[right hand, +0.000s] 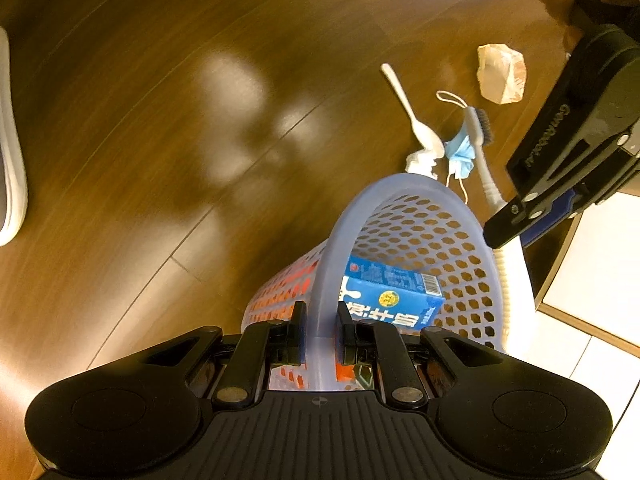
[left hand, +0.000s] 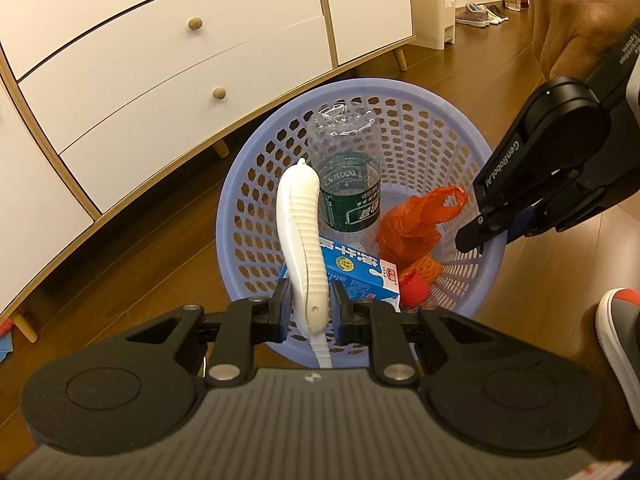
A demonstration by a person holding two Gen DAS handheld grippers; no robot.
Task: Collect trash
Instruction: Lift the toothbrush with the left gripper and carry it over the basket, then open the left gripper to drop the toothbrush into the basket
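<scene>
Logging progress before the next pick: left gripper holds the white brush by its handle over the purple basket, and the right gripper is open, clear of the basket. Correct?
Not quite. The right gripper is not clear: in the right wrist view it is shut on the basket rim. The rest stands: the left gripper holds the white brush over it.

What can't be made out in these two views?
- Left wrist: the brush head is out of frame below the left gripper.
- Left wrist: the carton print is partly covered by the brush handle; the bottle label is too small to read.
- Right wrist: the basket floor is hidden by its own rim and the right gripper.
- Right wrist: the shoe is cut off by the left edge.
</scene>
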